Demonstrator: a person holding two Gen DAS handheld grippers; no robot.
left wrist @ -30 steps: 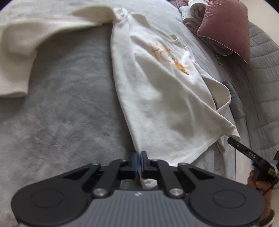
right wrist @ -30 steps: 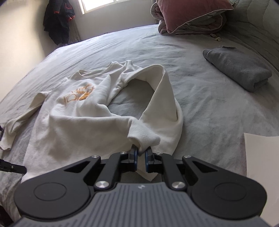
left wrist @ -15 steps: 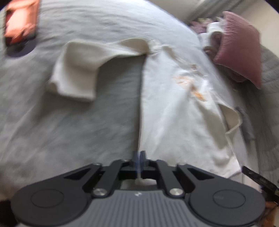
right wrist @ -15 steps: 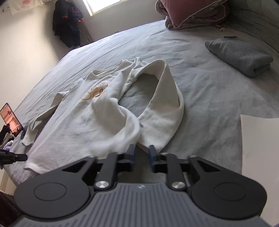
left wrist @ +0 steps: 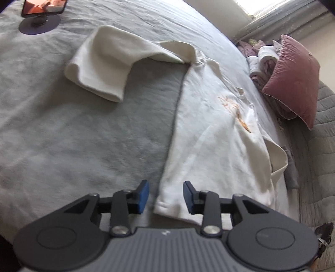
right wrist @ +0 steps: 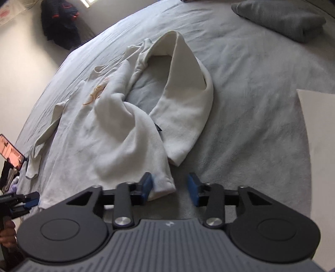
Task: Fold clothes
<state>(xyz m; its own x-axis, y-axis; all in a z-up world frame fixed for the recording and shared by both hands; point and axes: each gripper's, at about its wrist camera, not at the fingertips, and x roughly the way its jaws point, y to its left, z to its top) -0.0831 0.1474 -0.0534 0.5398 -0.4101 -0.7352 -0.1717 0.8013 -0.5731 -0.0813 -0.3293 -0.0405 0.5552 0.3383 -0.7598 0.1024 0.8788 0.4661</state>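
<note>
A cream sweatshirt (left wrist: 219, 136) with an orange print lies spread on the grey bed, one sleeve (left wrist: 104, 62) bent out to the left. My left gripper (left wrist: 166, 196) hovers over the hem's near corner. Its jaws are opening, and the cloth lies loose between the blue pads (left wrist: 143, 196) without being pressed. In the right wrist view the same sweatshirt (right wrist: 117, 142) has its other sleeve (right wrist: 188, 100) looped back towards me. My right gripper (right wrist: 170, 188) is closing. The other hem corner sits between its jaws against the left pad only, not pinched. The left gripper (right wrist: 27, 204) shows at the lower left.
A phone on a round stand (left wrist: 44, 8) sits at the bed's far left corner. A pink pillow (left wrist: 293, 83) and bundled bedding lie at the head. A folded grey garment (right wrist: 280, 18) rests at the upper right, a white sheet (right wrist: 318, 146) at the right edge.
Both grippers were shut on the hem corners and have let go; the hem now lies flat on the bed. The left view has swung, bringing the sleeve and phone into sight.
</note>
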